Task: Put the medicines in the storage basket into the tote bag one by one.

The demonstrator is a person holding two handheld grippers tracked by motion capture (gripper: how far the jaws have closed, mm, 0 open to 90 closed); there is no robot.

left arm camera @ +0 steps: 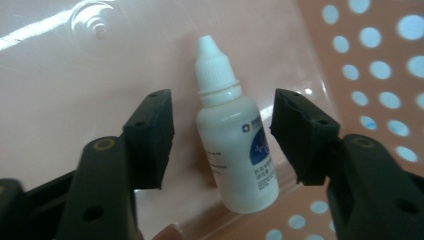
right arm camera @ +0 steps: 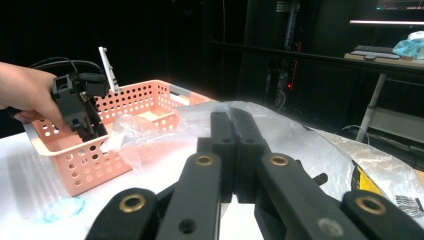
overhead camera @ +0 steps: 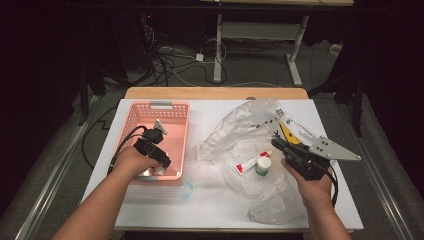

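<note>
Dropper bottle (left arm camera: 235,145) lies in the basket (overhead camera: 131,116) near the bench's (overhead camera: 210,205) left edge; tube (overhead camera: 246,165) and small jar (overhead camera: 263,165) on the plastic bag (overhead camera: 235,125) toward the right.

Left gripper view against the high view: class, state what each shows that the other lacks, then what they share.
Left gripper view alone: a white dropper bottle lying on the basket floor between the open jaws of the left gripper, its blue label readable. High view alone: the right gripper, a red-and-white tube and a green-labelled bottle on a clear plastic bag. Shared: the pink basket.
</note>
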